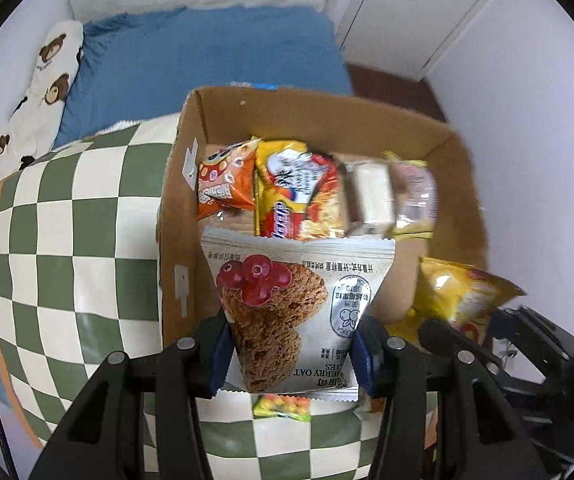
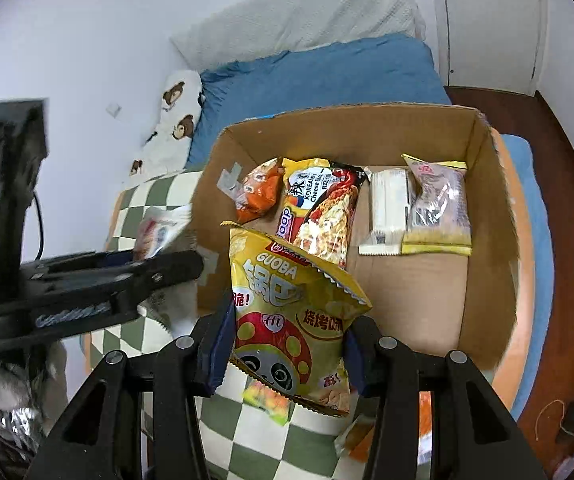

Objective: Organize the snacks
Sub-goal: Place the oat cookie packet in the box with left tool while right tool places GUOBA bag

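Observation:
My left gripper [image 1: 291,354] is shut on a white cranberry oat cookie packet [image 1: 291,304], held over the near edge of an open cardboard box [image 1: 327,120]. My right gripper [image 2: 285,354] is shut on a yellow Guoba crisp bag [image 2: 291,312], held at the box's near edge [image 2: 487,240]; the bag also shows in the left wrist view [image 1: 459,292]. The left gripper shows at the left of the right wrist view [image 2: 127,272]. In the box lie an orange bag [image 2: 259,192], a noodle pack [image 2: 323,208], a white packet [image 2: 387,212] and a pink packet [image 2: 439,208].
The box stands on a green-and-white checked quilt [image 1: 67,240] on a bed with a blue sheet [image 1: 227,56] and a bear-print pillow [image 1: 43,88]. A small green-yellow snack packet [image 2: 267,398] lies on the quilt below my right gripper. White walls and a wooden floor [image 2: 559,168] surround.

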The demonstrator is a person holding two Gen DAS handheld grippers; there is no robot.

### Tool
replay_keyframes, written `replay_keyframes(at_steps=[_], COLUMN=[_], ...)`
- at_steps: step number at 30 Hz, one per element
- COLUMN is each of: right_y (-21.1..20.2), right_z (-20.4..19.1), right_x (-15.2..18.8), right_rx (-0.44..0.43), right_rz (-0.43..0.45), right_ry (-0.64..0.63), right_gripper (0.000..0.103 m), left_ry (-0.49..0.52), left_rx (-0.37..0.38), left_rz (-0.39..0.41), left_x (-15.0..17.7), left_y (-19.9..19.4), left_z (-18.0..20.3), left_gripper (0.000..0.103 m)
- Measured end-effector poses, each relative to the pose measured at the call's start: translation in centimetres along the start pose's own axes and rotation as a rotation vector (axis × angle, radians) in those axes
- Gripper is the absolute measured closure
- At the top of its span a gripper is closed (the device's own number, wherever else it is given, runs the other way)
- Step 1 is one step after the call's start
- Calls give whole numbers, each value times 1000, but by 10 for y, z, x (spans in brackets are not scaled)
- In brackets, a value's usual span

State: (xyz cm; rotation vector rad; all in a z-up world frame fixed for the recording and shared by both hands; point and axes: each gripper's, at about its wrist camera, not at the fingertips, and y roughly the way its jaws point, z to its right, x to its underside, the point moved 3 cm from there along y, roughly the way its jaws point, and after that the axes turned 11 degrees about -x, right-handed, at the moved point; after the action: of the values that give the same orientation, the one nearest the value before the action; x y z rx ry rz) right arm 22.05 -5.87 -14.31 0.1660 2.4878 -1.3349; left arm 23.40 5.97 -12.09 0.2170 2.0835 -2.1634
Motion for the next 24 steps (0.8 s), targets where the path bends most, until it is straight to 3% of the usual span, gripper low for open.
replay_keyframes(at_steps=[6,13,14,16,17,18,24], right_y=[36,74,78,85,88,89,90], right_z=[18,32,34,39,43,45,51], right_x=[-12,-10,-8,-7,-7,-5,-3], right_rx=[4,-31,-27,-8,2,0,27], right_rz=[-72,-168,-181,-207,-219,-223,-240], right_ry=[29,55,58,56,62,67,82], right_gripper=[53,51,49,32,19,13,11], left_ry=[-12,-27,-34,-49,-50,-53,-72], left_rx=[-22,-26,-22,-24,-22,-19,-17], left_rz=[-148,-277,-275,-257,-250,-247,-224], left_x=[-20,-7,-7,-5,-4,-3,-1], left_y=[48,90,92,94,94,93,87], left_z=[-2,-4,-5,-8,-8,-9,-13], left_gripper=[56,54,51,40,26,19,19])
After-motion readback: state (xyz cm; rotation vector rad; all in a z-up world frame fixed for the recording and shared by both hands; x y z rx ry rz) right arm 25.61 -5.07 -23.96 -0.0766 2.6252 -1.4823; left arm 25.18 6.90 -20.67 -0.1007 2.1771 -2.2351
